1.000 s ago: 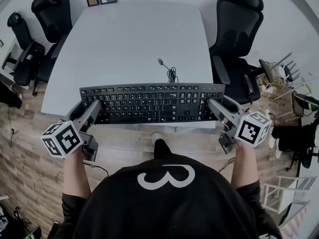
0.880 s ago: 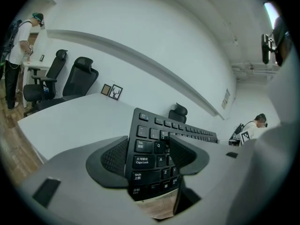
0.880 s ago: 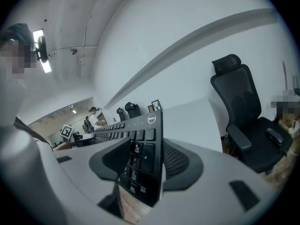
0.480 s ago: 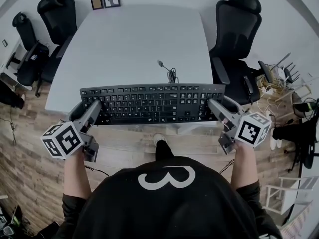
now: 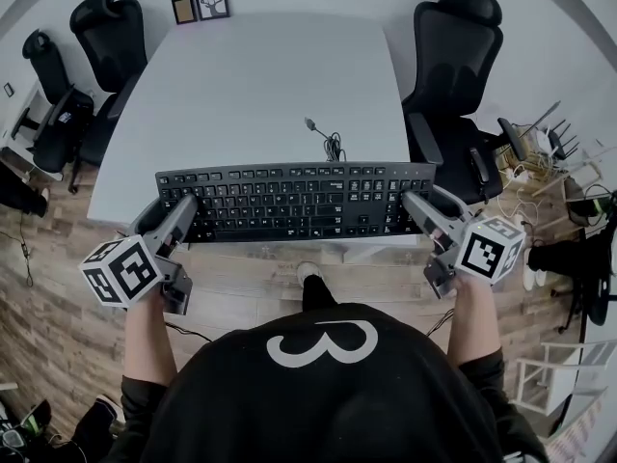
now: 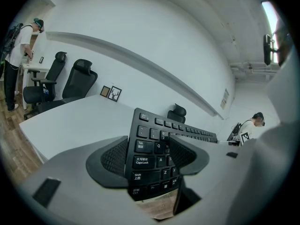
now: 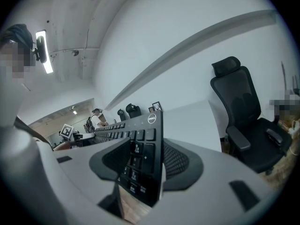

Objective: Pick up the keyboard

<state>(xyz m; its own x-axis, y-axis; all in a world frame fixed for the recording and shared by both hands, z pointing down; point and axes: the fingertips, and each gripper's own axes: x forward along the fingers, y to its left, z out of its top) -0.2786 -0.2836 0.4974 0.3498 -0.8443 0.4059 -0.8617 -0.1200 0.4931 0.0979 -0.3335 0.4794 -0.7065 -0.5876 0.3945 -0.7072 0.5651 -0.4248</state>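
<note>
A black keyboard (image 5: pixel 294 201) hangs level at the near edge of the white table (image 5: pixel 260 75), its cable (image 5: pixel 331 143) coiled on the tabletop behind it. My left gripper (image 5: pixel 174 218) is shut on the keyboard's left end, one jaw over the keys (image 6: pixel 147 161) and one under. My right gripper (image 5: pixel 416 210) is shut on the right end the same way, its pads clamping the numeric-pad keys (image 7: pixel 138 165). The keyboard's front edge overhangs the table.
Black office chairs stand at the table's right (image 5: pixel 458 56) and far left (image 5: pixel 106 37). Two small picture frames (image 5: pixel 198 3) lean at the wall. Cluttered stands and cables (image 5: pixel 540 143) sit at the right. A person (image 6: pixel 18 55) stands far left in the left gripper view.
</note>
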